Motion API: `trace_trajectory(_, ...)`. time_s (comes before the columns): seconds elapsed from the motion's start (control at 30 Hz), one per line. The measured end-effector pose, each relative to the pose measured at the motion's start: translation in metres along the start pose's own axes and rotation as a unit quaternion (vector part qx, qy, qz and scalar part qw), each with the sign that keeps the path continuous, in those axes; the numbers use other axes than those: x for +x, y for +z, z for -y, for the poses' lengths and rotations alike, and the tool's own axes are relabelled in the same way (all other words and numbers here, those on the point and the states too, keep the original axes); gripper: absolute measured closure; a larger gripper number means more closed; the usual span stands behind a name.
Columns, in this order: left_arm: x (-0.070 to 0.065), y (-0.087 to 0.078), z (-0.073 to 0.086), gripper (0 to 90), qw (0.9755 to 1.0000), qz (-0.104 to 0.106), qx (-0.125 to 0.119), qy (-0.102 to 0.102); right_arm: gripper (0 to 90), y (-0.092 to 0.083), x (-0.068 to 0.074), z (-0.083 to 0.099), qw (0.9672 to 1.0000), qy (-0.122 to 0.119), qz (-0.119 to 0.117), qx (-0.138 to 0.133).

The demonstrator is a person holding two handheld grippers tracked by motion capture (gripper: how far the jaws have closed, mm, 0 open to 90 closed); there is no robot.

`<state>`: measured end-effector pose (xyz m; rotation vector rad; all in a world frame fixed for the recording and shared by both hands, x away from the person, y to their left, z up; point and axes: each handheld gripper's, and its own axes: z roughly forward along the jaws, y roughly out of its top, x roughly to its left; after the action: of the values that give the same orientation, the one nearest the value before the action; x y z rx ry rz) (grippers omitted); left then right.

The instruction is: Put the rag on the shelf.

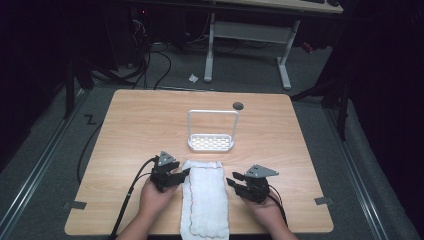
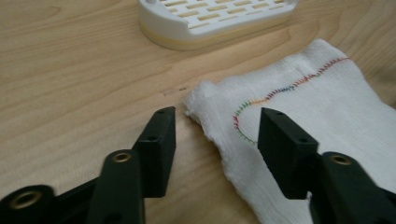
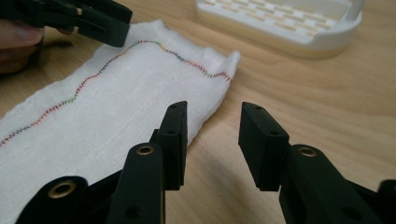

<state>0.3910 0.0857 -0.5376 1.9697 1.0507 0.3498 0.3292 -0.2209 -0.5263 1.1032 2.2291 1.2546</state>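
The left gripper (image 1: 183, 173) and right gripper (image 1: 232, 182) flank the folded towel (image 1: 205, 200), jaws spread and holding nothing. The fold looks finished. Next likely comes regripping an edge.

The white cloth (image 1: 205, 200) runs off the high view's edge at 6 o'clock, its near end unseen. In the left gripper view the white rack (image 2: 215, 18) is cut off at 12 o'clock. Beyond the counter (image 1: 140, 120), the room is too dark to make out.
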Motion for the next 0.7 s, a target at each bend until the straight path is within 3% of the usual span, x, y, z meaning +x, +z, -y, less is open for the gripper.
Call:
trace_trajectory(0.1,-0.001,0.007,-0.003,53.6,1.0,0.0,0.008,-0.003,62.2,-0.003,-0.002,-0.001,0.9995,0.009,-0.001,-0.03)
trace_trajectory(0.17,-0.002,0.009,-0.005,54.7,0.9999,-0.002,0.01,0.0,60.6,-0.002,-0.002,-0.001,0.9993,0.005,0.006,-0.036)
trace_trajectory(0.37,-0.006,0.012,-0.005,65.6,0.9999,0.003,0.011,0.005,55.3,0.005,-0.001,-0.001,0.9999,0.0,0.01,-0.007)
trace_trajectory(0.47,-0.004,0.012,-0.006,72.3,0.9999,0.011,0.011,-0.004,49.4,0.015,-0.003,-0.007,0.9995,0.027,0.008,0.017)
trace_trajectory(0.53,-0.003,0.012,-0.006,75.9,0.9997,0.019,0.012,-0.009,46.4,0.025,-0.002,-0.013,0.9991,0.026,0.01,0.031)
trace_trajectory(0.63,-0.001,0.013,-0.006,79.8,0.9994,0.029,0.013,-0.013,49.7,0.037,0.0,-0.02,0.999,0.011,0.019,0.038)
trace_trajectory(0.7,-0.001,0.013,-0.006,80.6,0.9994,0.029,0.014,-0.012,51.1,0.044,-0.005,-0.026,0.9989,0.019,0.021,0.037)
